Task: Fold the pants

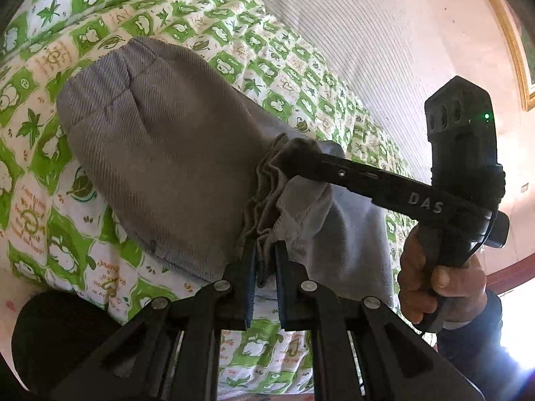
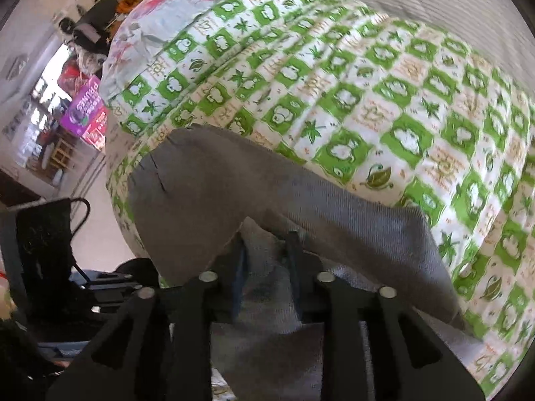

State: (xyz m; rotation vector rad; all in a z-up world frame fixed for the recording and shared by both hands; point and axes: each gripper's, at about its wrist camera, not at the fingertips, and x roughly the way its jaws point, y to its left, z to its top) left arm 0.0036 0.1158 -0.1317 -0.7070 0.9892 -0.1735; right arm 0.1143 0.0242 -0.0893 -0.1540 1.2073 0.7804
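Pants [image 1: 160,153] lie on the quilt [image 1: 40,173]; pillow [image 2: 157,33] at its far end

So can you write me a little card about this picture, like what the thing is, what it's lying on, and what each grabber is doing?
thing: grey pants, bunched up
lying on: green and white patterned bedspread
left gripper: jaws shut on the gathered edge of the pants
right gripper: jaws partly open around grey cloth; view too blurred to tell if they pinch it
right hand: wrapped round its gripper's handle
fold: not neat yet
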